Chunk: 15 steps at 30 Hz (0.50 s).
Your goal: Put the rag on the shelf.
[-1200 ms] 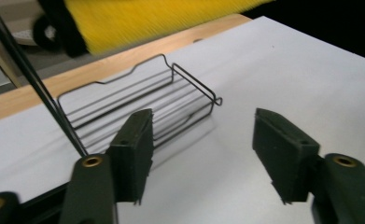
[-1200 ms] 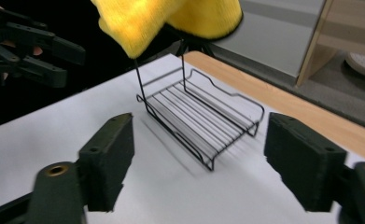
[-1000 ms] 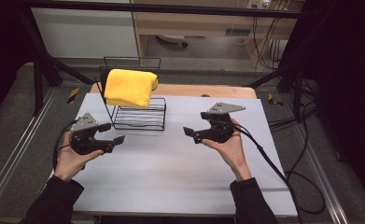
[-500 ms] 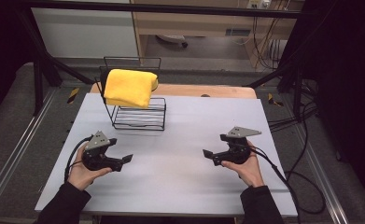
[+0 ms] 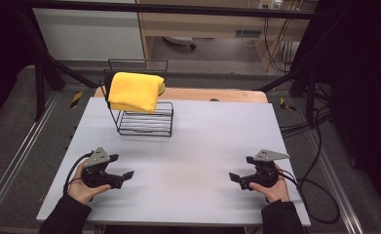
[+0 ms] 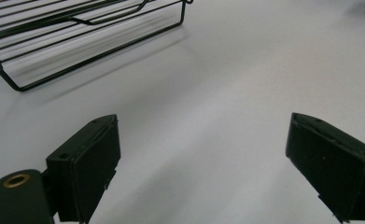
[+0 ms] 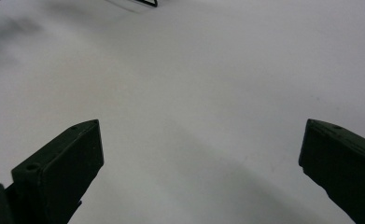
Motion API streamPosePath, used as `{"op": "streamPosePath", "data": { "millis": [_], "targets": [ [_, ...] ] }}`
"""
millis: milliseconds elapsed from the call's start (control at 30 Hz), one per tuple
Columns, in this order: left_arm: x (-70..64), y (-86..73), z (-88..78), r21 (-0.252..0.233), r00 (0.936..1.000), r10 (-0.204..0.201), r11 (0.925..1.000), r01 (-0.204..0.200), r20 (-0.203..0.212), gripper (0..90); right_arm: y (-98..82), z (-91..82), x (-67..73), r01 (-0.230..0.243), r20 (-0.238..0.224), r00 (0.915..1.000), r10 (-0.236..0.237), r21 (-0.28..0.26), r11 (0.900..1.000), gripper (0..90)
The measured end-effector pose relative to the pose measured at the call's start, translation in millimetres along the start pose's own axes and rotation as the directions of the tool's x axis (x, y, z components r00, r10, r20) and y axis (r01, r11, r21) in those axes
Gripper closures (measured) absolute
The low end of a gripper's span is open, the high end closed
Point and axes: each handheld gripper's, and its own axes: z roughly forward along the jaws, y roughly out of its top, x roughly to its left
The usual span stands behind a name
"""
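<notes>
A folded yellow cloth [image 5: 133, 91] hangs over the raised back of a black wire rack [image 5: 146, 124] at the back left of the white table [image 5: 217, 126]. My left gripper [image 5: 126, 176] rests low over the table's front left and points right. It is open, its jaws have just been opening, and nothing is between them [image 6: 203, 140]. The rack's base [image 6: 77, 28] lies beyond it. My right gripper [image 5: 234, 177] sits low at the front right and points left. It too is open after widening, with only bare table between its jaws [image 7: 201, 135].
A wooden board [image 5: 217, 95] runs along the table's far edge. Black frame bars and metal rails flank the table. Cables [image 5: 314, 190] trail off the right side, and the left gripper's cable [image 5: 73, 168] loops by the left hand.
Both hands have come down and back toward the table's near edge, the right one also outward to the right. Both pairs of jaws stand wider than a second ago.
</notes>
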Motion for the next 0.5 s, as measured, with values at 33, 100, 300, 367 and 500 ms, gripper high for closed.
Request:
{"op": "streamPosePath", "data": {
  "millis": [33, 100, 300, 367, 500],
  "targets": [
    [0.0, 0.0, 0.0, 0.0, 1.0, 0.0, 1.0, 0.0, 0.0, 10.2, 0.0, 0.0, 0.0, 0.0, 0.0, 1.0, 0.0, 0.0, 1.0, 0.6],
    [-0.8, -3.4, 0.8, 0.004, 1.0, 0.0, 1.0, 0.0, 0.002, 10.2, -5.7, -2.9, -2.2, 0.003, -0.009, 1.0, -0.003, -0.005, 1.0, 0.6],
    [-1.2, -10.1, 3.6, 0.02, 1.0, 0.008, 0.9998, -0.008, 0.004, 9.7, -17.9, -4.6, -4.4, -0.014, -0.016, 0.9998, 0.014, 0.023, 1.0, 0.6],
    [-1.4, -10.6, 3.7, 0.023, 0.9999, 0.009, 0.9997, -0.009, 0.007, 9.7, -19.3, -3.7, -4.8, -0.015, -0.01, 0.9998, 0.015, 0.03, 0.999, 0.6],
    [-1.9, -10.7, 3.4, 0.017, 1.0, 0.008, 0.9998, -0.008, 0.005, 9.7, -19.9, -3.3, -4.8, -0.016, -0.015, 0.9998, 0.016, 0.032, 0.999, 0.6]
  ]
}}
